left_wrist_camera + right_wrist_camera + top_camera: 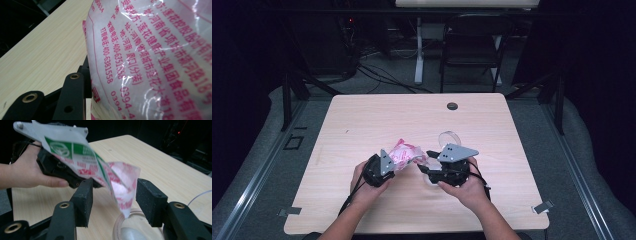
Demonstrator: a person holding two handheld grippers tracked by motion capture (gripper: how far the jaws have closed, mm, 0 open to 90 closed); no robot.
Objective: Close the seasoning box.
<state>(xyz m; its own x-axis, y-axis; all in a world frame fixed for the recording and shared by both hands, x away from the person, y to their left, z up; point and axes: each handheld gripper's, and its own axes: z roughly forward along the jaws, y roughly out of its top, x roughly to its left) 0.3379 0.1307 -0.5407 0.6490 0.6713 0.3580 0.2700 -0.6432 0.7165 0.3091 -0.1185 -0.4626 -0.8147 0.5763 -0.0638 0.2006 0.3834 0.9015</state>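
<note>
A pink-and-white printed bag of white powder hangs tilted over the middle of the wooden table. My left gripper is shut on it. In the left gripper view the bag looms close and one black finger presses its edge. My right gripper is open, with the bag's lower corner hanging between its pads without touching them. A clear round container sits right beneath that corner. In the high view my right gripper faces the bag from the right.
A second clear round piece lies just beyond the right gripper. A black grommet sits near the table's far edge. A folding chair and cables stand on the floor behind the table.
</note>
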